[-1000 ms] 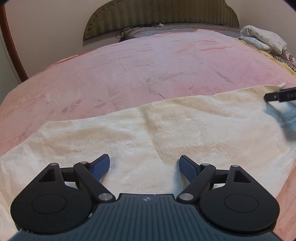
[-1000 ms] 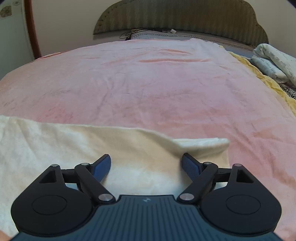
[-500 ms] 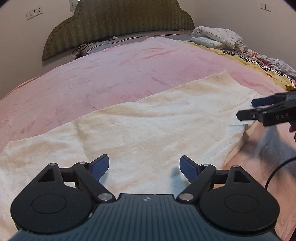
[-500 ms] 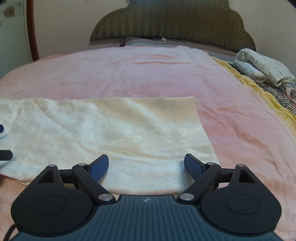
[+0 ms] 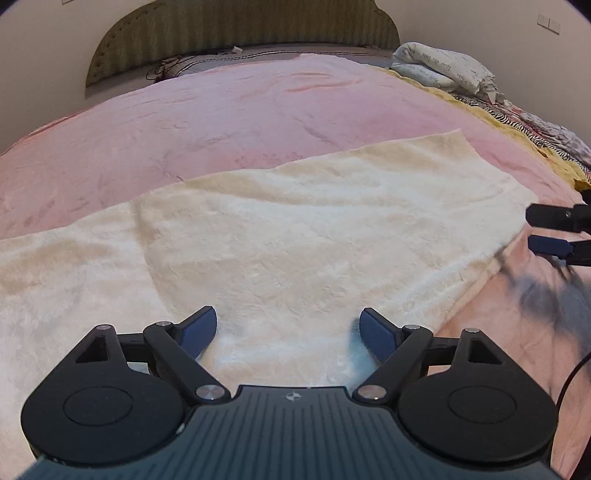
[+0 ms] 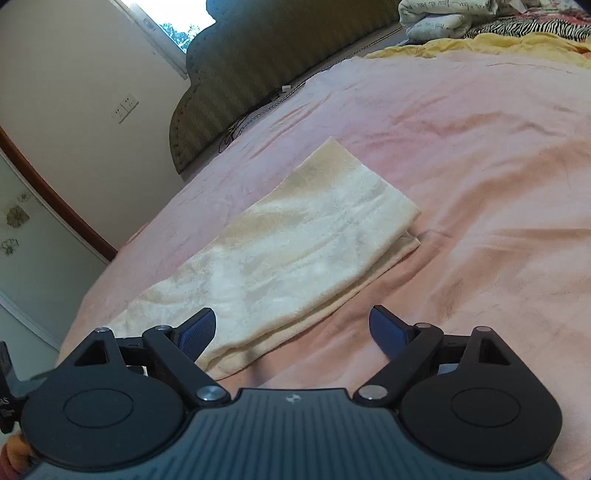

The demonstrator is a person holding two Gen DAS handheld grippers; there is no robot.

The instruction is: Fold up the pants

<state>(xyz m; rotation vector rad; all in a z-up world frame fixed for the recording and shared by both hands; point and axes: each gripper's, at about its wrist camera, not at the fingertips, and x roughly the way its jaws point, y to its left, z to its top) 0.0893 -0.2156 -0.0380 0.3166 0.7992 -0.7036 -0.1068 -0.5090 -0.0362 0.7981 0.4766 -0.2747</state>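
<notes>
Pants (image 5: pixel 303 236), cream and fleecy, lay flat on the pink blanket (image 5: pixel 221 122) of the bed, folded lengthwise into a long strip running from left to right across the near part of the bed. In the right wrist view the strip (image 6: pixel 288 254) showed two layers at its far end, the lower edge peeking out just beyond the upper one.

The left gripper (image 5: pixel 286 332) hung over the near edge of the pants with its jaws spread wide and nothing between the pads (the cloth lay under them, not in them). The right gripper (image 6: pixel 291 330) was also wide open and empty; its left finger stood over the near end of the strip and its right finger over bare blanket. Seen from the left wrist, the right gripper (image 5: pixel 550 230) sat at the right end of the pants, just off the hem.

Far off stood a green headboard (image 5: pixel 240 33); to the far right lay a white bundle (image 5: pixel 443 70) and a yellow sheet (image 6: pixel 480 44).
</notes>
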